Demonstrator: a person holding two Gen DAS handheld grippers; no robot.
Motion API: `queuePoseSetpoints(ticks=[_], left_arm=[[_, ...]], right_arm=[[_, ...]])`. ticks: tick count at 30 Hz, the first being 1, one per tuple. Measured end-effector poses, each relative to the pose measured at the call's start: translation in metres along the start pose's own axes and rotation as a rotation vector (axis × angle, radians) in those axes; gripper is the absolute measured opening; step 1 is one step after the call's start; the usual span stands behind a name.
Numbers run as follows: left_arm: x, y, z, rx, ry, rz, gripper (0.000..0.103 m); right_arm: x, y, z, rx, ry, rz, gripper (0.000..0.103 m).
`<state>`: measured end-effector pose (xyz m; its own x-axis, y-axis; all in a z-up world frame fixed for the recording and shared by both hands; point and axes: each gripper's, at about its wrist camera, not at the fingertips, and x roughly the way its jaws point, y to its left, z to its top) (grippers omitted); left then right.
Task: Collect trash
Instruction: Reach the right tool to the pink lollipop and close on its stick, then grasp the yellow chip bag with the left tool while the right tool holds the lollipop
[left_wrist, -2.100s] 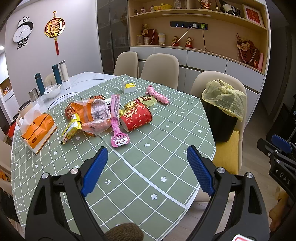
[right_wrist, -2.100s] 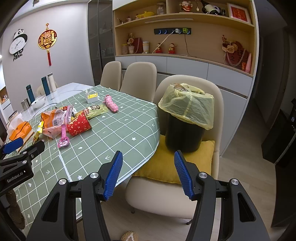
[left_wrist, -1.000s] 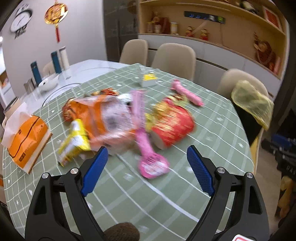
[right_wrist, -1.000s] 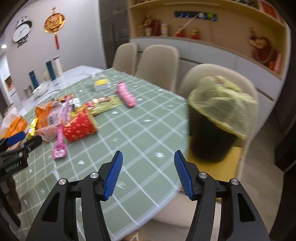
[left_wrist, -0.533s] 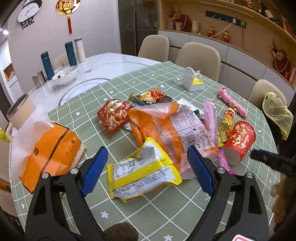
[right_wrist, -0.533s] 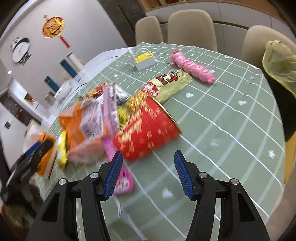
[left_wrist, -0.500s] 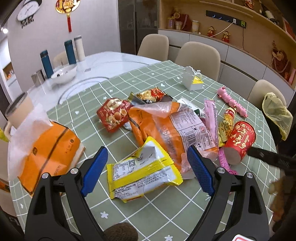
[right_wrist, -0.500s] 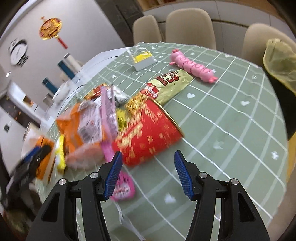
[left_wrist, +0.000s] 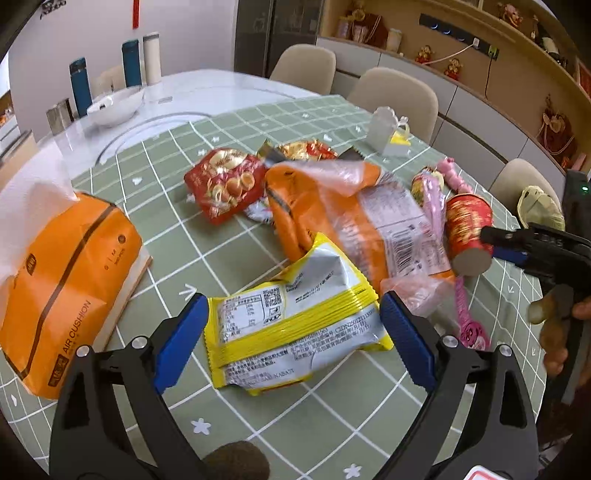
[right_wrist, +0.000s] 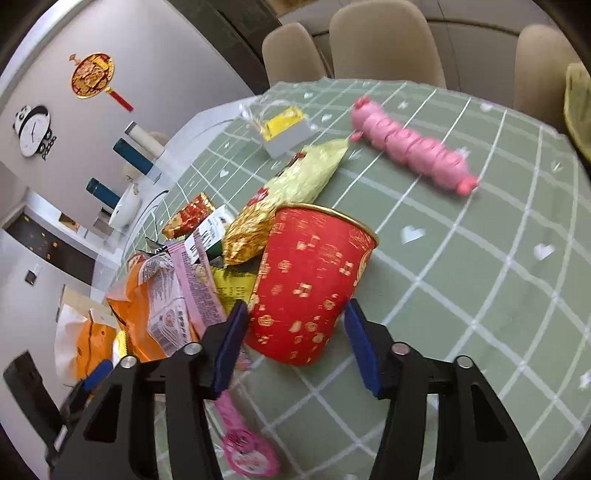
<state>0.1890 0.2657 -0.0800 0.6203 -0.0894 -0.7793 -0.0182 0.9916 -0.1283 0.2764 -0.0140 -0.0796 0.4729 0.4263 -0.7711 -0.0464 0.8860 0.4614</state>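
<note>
Trash lies heaped on the green checked tablecloth (left_wrist: 236, 413). A yellow snack packet (left_wrist: 295, 325) lies between the fingers of my left gripper (left_wrist: 292, 306), whose jaws are opening, with the pads clear of the packet. A red paper cup (right_wrist: 310, 277) lies on its side with its base between the fingers of my right gripper (right_wrist: 295, 306). Those jaws are closing and stand just off the cup's sides. Around them lie an orange bag (left_wrist: 332, 214), a red snack bag (left_wrist: 225, 181), a gold wrapper (right_wrist: 291, 192) and a pink wrapper (left_wrist: 465, 306).
An orange tissue pack (left_wrist: 62, 280) sits at the left. A pink sausage string (right_wrist: 410, 151) and a small white box (left_wrist: 386, 133) lie farther back. Bottles (left_wrist: 131, 62) and a bowl (left_wrist: 114, 103) stand on the white tabletop. A bin with a yellow liner (left_wrist: 539, 206) rests on a chair at the right.
Both grippers have come lower and closer to the trash. The yellow packet now fills the gap of the left gripper. The right gripper's jaws have narrowed around the red cup.
</note>
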Motion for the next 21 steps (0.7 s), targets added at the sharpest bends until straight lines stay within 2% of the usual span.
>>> queuePoseSetpoints(ticks=[4,8,12,14,19,20,21], left_arm=[[0.002,0.012,-0.003,-0.010,0.014,-0.038,0.089],[0.005,0.012,-0.005,-0.052,0.053,-0.132,0.089],[0.000,-0.006,-0.004,-0.011,0.054,-0.179,0.089],[-0.007,-0.009,-0.001,0.006,0.041,-0.181,0.089],[-0.024,0.006,0.005,0.012,0.004,-0.121,0.089],[-0.025,0.013,0.004,-0.001,0.006,-0.113,0.089],[-0.025,0.020,0.004,-0.016,0.011,-0.109,0.089]], right_arm=[[-0.016,0.002,-0.003,-0.120,-0.011,-0.103,0.046],[-0.026,0.015,-0.026,-0.209,-0.026,-0.066,0.046],[-0.017,0.051,-0.068,-0.405,0.065,-0.052,0.046],[-0.011,0.061,-0.083,-0.464,0.087,-0.074,0.046],[0.007,0.085,-0.099,-0.569,0.116,-0.070,0.046],[0.007,0.087,-0.101,-0.585,0.122,-0.075,0.042],[0.004,0.086,-0.101,-0.586,0.108,-0.071,0.021]])
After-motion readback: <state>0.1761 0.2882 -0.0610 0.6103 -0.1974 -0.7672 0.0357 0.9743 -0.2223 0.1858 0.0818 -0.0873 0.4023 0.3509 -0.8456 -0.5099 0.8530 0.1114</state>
